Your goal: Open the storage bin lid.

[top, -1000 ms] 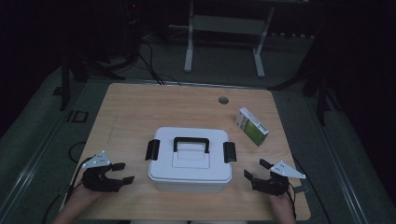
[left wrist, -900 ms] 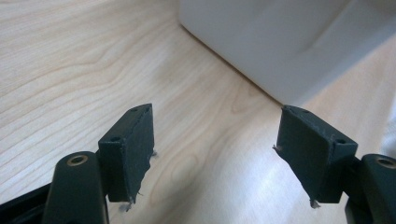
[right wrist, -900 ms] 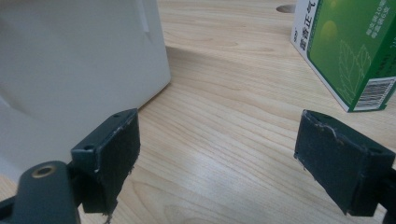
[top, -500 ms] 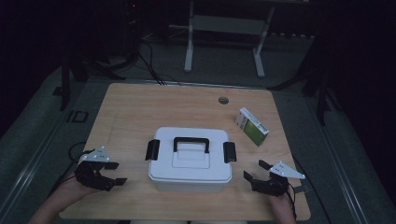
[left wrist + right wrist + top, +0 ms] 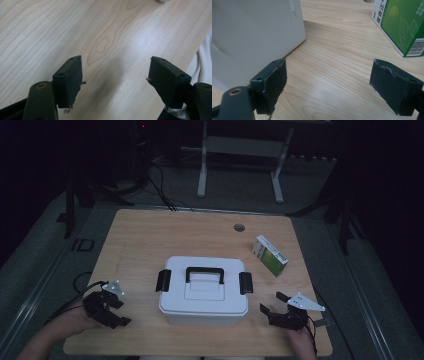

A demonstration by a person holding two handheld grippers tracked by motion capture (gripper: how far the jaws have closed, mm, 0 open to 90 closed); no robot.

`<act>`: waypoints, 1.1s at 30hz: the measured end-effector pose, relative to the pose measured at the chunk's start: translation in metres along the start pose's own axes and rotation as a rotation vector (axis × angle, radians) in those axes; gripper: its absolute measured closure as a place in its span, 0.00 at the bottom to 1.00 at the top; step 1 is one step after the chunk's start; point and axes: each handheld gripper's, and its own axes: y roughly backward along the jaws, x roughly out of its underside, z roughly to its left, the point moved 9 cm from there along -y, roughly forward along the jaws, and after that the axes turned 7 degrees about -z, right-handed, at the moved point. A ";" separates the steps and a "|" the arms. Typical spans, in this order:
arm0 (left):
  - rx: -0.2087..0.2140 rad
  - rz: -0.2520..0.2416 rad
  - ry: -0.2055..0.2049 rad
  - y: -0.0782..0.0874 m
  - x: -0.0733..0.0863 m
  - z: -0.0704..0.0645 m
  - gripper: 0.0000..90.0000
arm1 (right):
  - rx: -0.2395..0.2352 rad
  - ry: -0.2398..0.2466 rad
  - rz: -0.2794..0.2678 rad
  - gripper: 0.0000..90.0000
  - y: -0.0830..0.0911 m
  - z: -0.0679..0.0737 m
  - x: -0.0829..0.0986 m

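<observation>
Fingers on both the left gripper (image 5: 116, 307) and right gripper (image 5: 272, 306) are released, empty; the white box (image 5: 203, 290) sits latched, untouched on the bench (image 5: 150, 240).

Left tongs (image 5: 120, 312) and right tongs (image 5: 272, 303) both rest low, jaws spread wide, holding nothing.

Count on table (image 5: 150, 235): 1 white storage box (image 5: 204, 292), centre, with 1 black handle (image 5: 204, 272) and 2 black latches, one per end. 1 green-white carton (image 5: 269, 255) right of box, farther back. 2 grippers: 1 left of box (image 5: 113, 307), 1 right (image 5: 272, 306).
</observation>
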 end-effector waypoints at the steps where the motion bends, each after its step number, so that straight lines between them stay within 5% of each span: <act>1: 0.002 0.015 -0.003 0.000 0.001 0.000 0.31 | 0.002 0.003 0.001 0.15 0.000 0.000 0.000; 4: 0.025 0.058 -0.001 0.002 0.001 -0.004 0.31 | 0.000 0.007 0.003 0.15 0.000 0.000 0.000; 16: -0.048 0.217 -0.087 0.018 -0.010 -0.003 0.31 | -0.002 0.006 0.003 0.15 0.000 0.001 0.001; 20: -0.039 0.262 -0.117 0.027 -0.017 -0.006 0.31 | -0.002 0.005 0.004 0.15 0.000 0.000 0.001; 33: 0.025 0.228 -0.168 0.056 -0.046 -0.022 0.31 | -0.003 0.002 0.006 0.15 0.000 0.000 0.002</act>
